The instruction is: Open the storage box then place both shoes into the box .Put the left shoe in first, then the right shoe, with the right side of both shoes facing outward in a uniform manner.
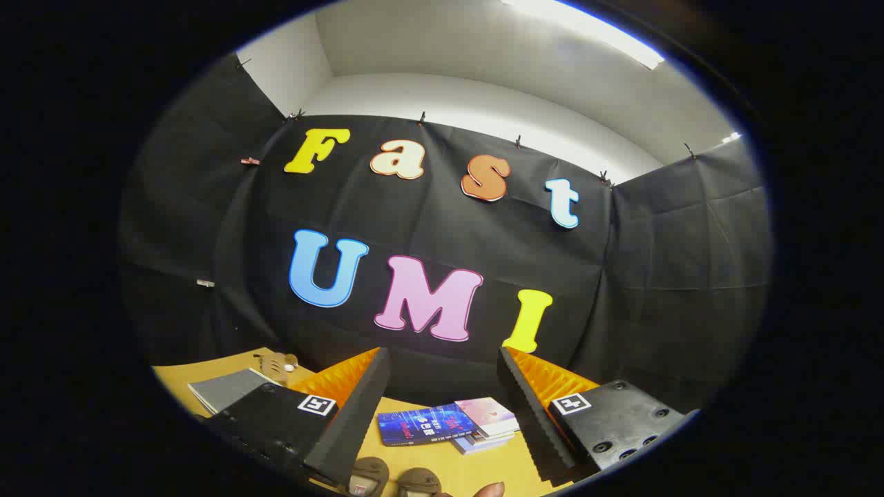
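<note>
Shoes (394, 481), both brown, sit on the table (476, 469) at six o'clock, between the spread, empty fingers of the gripper (442, 397). Books (452, 422) lie beyond at twelve. Nothing looks packed yet; every step seems left.

Gripper view: fisheye camera mounted on the tool (442, 386), looking forward between its two parted fingers and tilted upward toward the booth's black cloth wall (656, 276); the worktop (449, 469) appears close beneath, near the fingers, ceiling above.
</note>
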